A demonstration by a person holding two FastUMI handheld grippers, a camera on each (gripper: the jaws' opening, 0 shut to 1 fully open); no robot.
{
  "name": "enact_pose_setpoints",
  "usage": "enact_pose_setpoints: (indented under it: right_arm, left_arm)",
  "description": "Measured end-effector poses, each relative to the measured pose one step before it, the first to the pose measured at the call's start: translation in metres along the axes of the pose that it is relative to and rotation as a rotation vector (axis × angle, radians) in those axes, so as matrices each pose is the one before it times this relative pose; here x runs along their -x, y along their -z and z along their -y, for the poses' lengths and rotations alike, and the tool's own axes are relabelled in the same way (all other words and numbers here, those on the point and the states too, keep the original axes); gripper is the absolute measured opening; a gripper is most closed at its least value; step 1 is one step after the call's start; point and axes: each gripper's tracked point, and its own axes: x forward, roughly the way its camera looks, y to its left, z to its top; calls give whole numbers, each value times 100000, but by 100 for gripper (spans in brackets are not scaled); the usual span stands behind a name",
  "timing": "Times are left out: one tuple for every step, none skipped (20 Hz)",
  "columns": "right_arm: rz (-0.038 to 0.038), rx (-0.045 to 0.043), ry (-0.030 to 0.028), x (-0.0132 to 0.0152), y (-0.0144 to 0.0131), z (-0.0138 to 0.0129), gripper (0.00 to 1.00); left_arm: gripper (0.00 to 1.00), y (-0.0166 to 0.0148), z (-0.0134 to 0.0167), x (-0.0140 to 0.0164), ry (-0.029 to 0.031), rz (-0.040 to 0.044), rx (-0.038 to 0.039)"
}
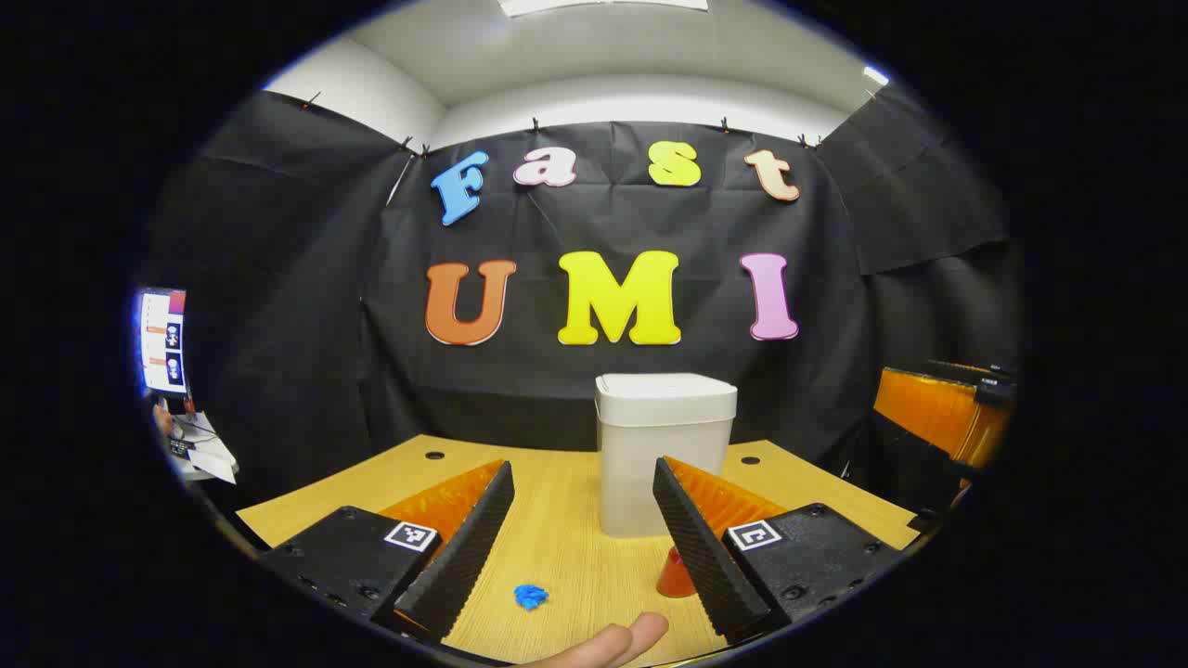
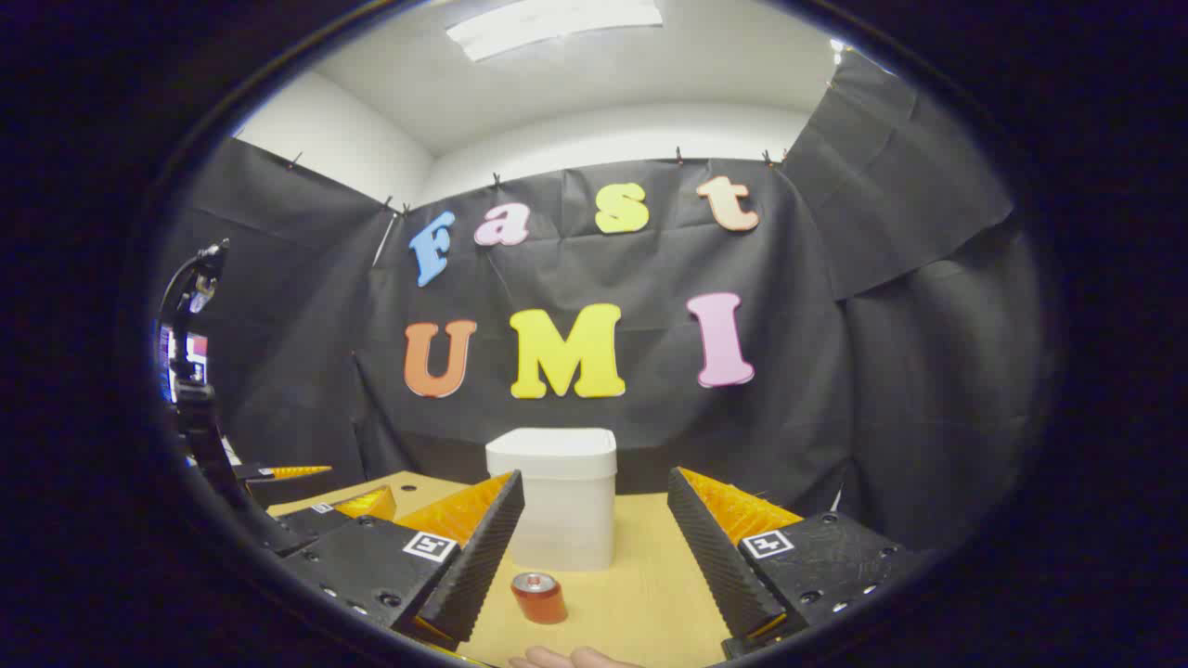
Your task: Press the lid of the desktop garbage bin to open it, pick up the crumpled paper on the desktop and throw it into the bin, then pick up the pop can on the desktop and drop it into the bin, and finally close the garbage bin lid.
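Left gripper [image 1: 583, 547] above wooden surface [image 1: 557, 520], fingers spread, nothing btwn them. Garbage bin [image 1: 665, 445] stands upright at mid-surface w/ lid [image 1: 666, 390] shut. Blue crumpled paper [image 1: 530, 597] lies near front edge; red pop can [image 1: 675, 573] upright just in front of bin, partly behind one finger. Right gripper [image 2: 594, 547] also spread, empty; pop can [image 2: 539, 597] stands btwn its fingers' line, untouched, bin [image 2: 562, 496] behind it.
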Motion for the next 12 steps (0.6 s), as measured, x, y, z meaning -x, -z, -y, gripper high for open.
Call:
enact_pose_setpoints:
  right_arm:
    - [-3927,-358,-476,-268,1421,228,95]
    - [-3163,48,-657,-241,1225,195,92]
    - [-2483,260,-116,-388,857,267,95]
    - [-1701,70,432,-268,743,255,95]
    - [-1287,230,392,-286,584,140,92]
    - [-1279,296,951,-273,513,169,92]
    - [-1456,-718,1471,-119,507,203,95]
    - [-1248,-1800,727,-109,389,106,96]
    - [-1047,-1744,125,-47,161,-79,96]
    - [-695,-1597,415,-118,123,91,96]
    - [-365,-368,313,-88,10,88,96]
    - [41,591,534,-53,-31,100,95]
  left_arm:
    - [98,692,-12,-134,1098,-2143,1674]
    - [98,645,-79,-21,906,-1557,1027]
    - [98,533,-308,-68,-41,-1039,114]
    - [98,428,-429,-67,-554,-668,-296]
    - [98,458,-416,-48,-511,-715,-127]
    - [98,475,-423,-76,-429,-1582,563]
    - [98,490,-29,-110,-244,-2010,-555]
    - [98,125,-180,12,-402,-641,-1735]
    - [98,-544,-546,190,-1129,1580,-1743]
    - [98,-353,-426,48,-1006,1291,-1514]
    - [98,-62,-381,17,-956,702,-834]
    - [98,-74,-362,-52,-826,488,109]
